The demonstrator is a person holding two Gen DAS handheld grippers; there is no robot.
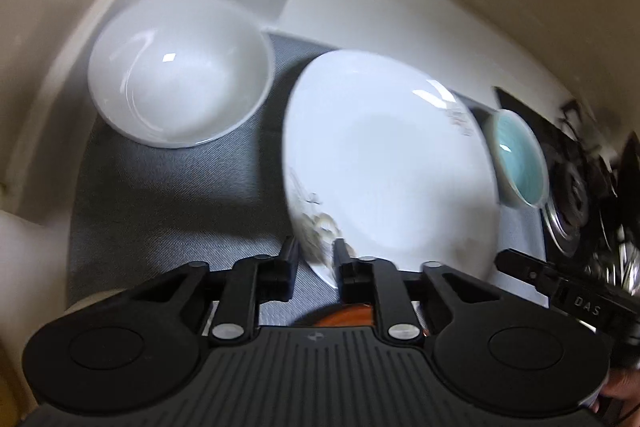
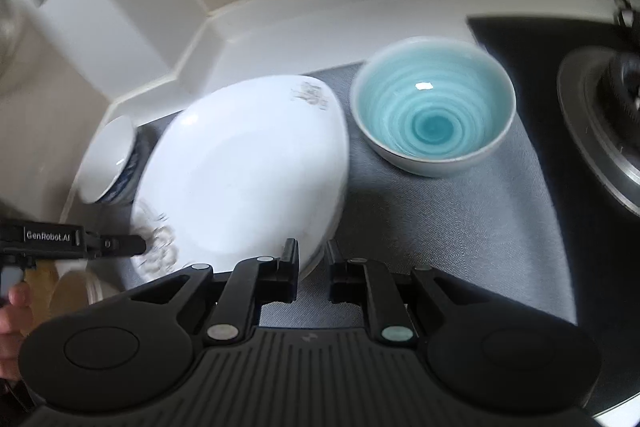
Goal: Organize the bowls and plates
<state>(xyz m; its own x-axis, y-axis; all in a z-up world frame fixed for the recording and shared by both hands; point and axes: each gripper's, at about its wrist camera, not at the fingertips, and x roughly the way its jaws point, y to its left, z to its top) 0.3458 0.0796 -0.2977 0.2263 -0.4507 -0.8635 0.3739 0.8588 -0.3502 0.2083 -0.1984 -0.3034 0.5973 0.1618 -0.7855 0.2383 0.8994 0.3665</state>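
Observation:
A large white plate with a grey flower print is tilted above the grey mat. My left gripper is shut on its near rim. It also shows in the right wrist view, where my right gripper grips the plate's lower right rim between its fingers. A white bowl sits upright at the back left. A turquoise bowl sits upright on the mat right of the plate.
A gas stove burner lies at the right on a black hob. A white counter ledge and beige wall run behind. An orange-brown dish shows under my left gripper.

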